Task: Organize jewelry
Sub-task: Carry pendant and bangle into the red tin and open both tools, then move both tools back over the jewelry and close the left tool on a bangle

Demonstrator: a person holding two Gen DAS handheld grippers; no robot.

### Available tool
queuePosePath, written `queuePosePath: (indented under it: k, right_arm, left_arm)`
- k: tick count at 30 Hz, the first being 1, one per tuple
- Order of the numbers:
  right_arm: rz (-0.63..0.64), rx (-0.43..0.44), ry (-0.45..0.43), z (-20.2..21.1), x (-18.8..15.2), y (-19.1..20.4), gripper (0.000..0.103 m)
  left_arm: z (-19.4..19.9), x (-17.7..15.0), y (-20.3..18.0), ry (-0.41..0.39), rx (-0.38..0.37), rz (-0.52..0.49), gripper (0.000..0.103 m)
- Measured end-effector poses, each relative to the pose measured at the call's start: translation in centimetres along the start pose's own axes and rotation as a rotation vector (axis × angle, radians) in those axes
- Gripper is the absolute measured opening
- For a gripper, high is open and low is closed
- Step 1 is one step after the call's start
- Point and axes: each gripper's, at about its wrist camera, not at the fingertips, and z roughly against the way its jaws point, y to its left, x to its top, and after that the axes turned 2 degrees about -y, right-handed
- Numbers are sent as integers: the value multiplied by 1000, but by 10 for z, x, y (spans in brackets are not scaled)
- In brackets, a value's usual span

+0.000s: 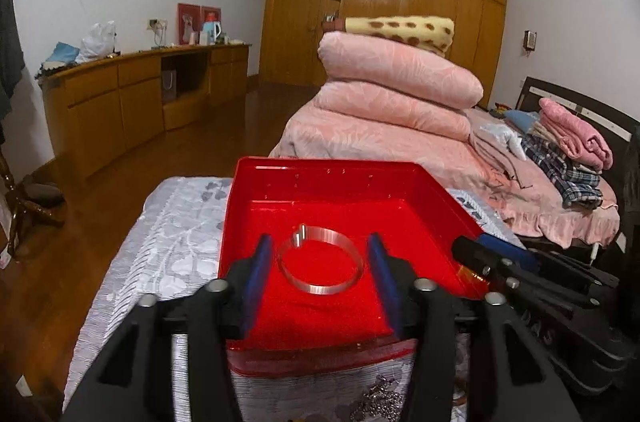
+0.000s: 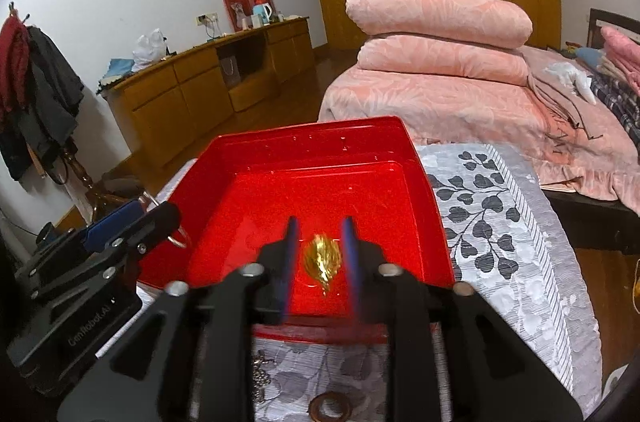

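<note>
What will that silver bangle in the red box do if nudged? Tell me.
The silver bangle looks like rigid metal, so it should keep its shape. Lying flat on the red box's glossy floor, it will probably slide rather than roll. Its thin band suggests it is light.

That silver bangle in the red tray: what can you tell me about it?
The silver bangle is a flat metal band, shiny, bent into an open ring with a small gap at its far side. It appears to be inside the red tray, between the left gripper's blue pads, which stand clear of it on both sides.
</note>
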Motion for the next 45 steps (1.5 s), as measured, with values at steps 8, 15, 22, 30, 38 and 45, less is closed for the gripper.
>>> queuePosePath:
  k: [8,15,22,30,38,45]
  right_arm:
    - [15,6,-56,37,-11,-1,58]
    - [45,-40,-55,92,-64,-9,67]
    - [34,-69,29,114,-117,-10,68]
    - [36,-61,62,128,-141,-7,66]
    - [37,-52,57,133,-144,-6,66]
    - [27,-48,64,130,-146,-8,66]
  left_arm:
    - [43,-3,9,-41,-5,-28,82]
    - [104,-44,35,-48,77,-41,87]
    - [135,-102,31,35,127,-89,87]
    - [141,-139,32,145,108,-56,78]
    - [130,-147,28,202,42,-16,57]
    - [118,-149,37,241,47,26,43]
